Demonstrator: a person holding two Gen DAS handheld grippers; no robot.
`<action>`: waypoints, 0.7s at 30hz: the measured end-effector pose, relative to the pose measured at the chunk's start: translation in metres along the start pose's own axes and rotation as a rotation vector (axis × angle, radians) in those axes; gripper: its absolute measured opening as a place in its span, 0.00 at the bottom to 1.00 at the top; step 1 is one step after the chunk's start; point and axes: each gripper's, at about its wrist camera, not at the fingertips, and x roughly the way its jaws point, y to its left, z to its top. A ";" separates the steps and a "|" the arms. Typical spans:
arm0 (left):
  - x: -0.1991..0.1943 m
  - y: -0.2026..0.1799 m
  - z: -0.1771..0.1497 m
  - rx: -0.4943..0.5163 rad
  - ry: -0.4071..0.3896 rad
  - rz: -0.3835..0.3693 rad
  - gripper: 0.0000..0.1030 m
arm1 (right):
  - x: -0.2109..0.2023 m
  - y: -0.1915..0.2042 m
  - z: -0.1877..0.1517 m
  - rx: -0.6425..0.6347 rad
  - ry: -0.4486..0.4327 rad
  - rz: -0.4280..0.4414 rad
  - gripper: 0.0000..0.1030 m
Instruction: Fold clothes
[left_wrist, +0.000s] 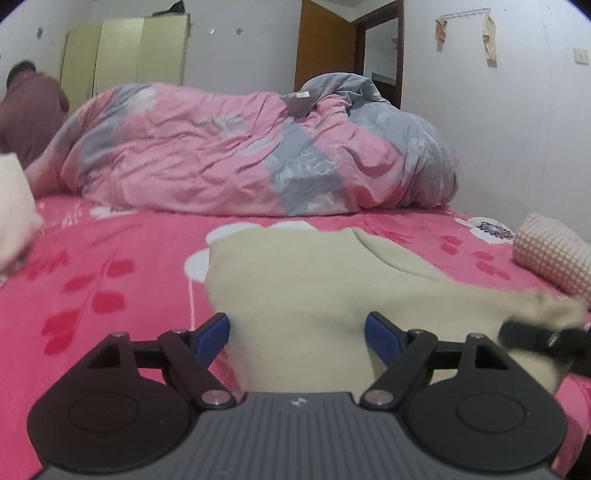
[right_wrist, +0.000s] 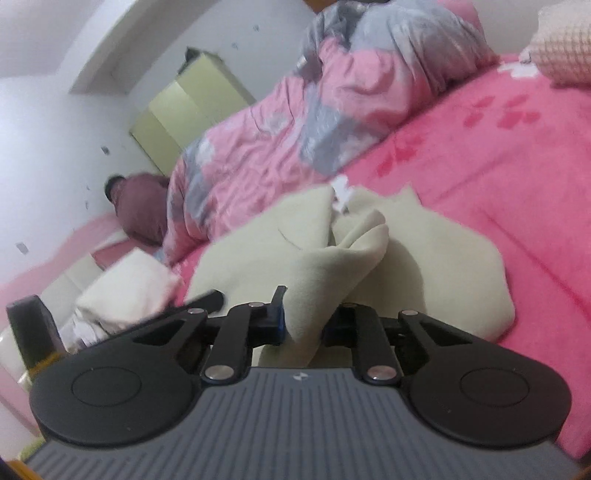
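A pale cream garment (left_wrist: 295, 288) lies on the pink flowered bed sheet (left_wrist: 110, 266). My left gripper (left_wrist: 297, 334) is open, its blue pads wide apart on either side of the garment's near edge, gripping nothing. In the right wrist view the same garment (right_wrist: 424, 258) is bunched up, and my right gripper (right_wrist: 303, 325) is shut on a raised fold of it. The right gripper also shows as a blurred black shape (left_wrist: 546, 338) at the right edge of the left wrist view, holding the garment's corner.
A pink and grey quilt (left_wrist: 258, 147) is heaped across the far side of the bed. A checked pillow (left_wrist: 554, 251) lies at the right. Folded white cloth (right_wrist: 125, 291) sits at the left. A person in a maroon top (left_wrist: 29, 110) bends beside the bed. A wardrobe (left_wrist: 125, 55) stands behind.
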 end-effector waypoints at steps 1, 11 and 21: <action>0.001 -0.004 0.003 0.007 -0.006 -0.005 0.79 | -0.002 -0.001 0.003 -0.009 -0.017 -0.001 0.14; 0.013 -0.062 -0.010 0.321 -0.034 0.078 0.82 | -0.007 -0.058 -0.005 0.170 -0.038 0.024 0.13; 0.017 -0.056 -0.010 0.338 -0.004 0.086 0.85 | 0.001 -0.054 -0.008 0.189 -0.028 0.056 0.14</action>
